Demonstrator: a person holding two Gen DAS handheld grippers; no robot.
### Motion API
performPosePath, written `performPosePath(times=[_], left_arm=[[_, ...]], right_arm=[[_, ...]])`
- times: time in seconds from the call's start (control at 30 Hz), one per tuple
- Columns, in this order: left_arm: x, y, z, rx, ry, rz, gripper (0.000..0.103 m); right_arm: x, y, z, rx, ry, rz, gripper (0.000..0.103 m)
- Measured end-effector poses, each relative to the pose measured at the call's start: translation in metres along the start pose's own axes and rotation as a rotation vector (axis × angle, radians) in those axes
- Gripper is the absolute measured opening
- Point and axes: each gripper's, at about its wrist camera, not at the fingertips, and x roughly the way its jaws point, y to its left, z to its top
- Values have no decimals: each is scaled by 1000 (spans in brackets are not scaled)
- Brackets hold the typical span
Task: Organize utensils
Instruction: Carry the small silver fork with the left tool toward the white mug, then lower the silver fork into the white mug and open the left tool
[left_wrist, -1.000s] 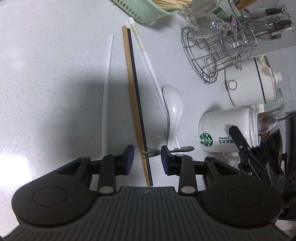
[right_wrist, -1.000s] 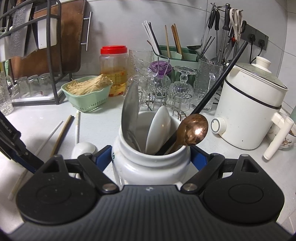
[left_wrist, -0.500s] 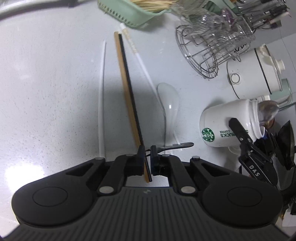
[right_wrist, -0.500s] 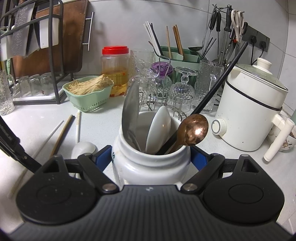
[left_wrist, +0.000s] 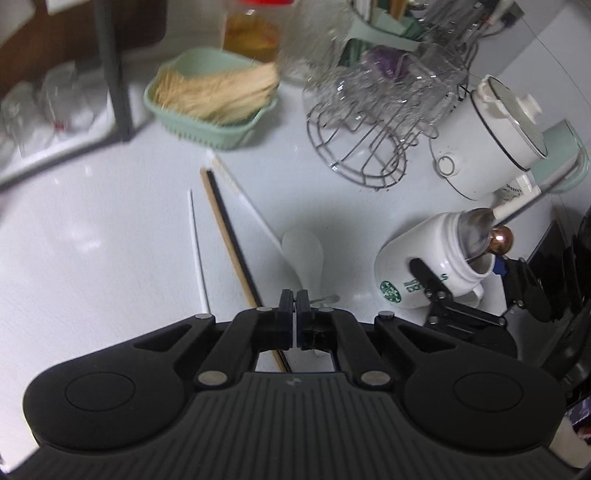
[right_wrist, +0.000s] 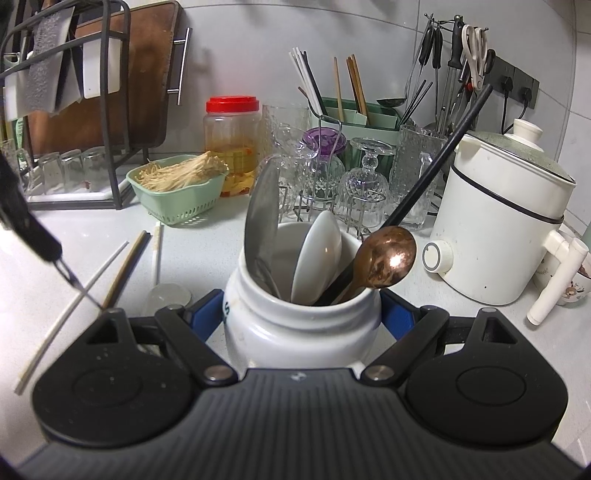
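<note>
Fork (left_wrist: 327, 298), small and grey, had been pinched between the left gripper's (left_wrist: 294, 306) pressed-together fingers and lifted off the counter (left_wrist: 92, 240), chopsticks (left_wrist: 229, 236) left lying at 11 o'clock, leaving it ready for the mug (left_wrist: 402, 251) clamped by the right gripper (right_wrist: 301, 313) at 3 o'clock.

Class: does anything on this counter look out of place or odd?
Yes. Four mismatched chopsticks and a white spoon lie loose on the counter, while other utensils stand in the mug clamped by the right gripper. The left gripper pinches a small fork. Nothing looks spilled or broken.
</note>
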Motion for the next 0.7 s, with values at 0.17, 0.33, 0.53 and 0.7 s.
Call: performPosePath(times=[0.17,0.33,0.53,0.7], left_arm=[[-18,-25,12,77,-7,35,1],[-43,-56,24,166,-20,54,1],[-89,-88,38,175,-106,67,1],[-114,-110,43,193,-88,37,1]], right_arm=[[0,-1,1,2,1,2,91],[0,0,2,-1,7,1,91],[0,0,1,-4,7,7,91],[-1,-1,1,-9,4,16,91]])
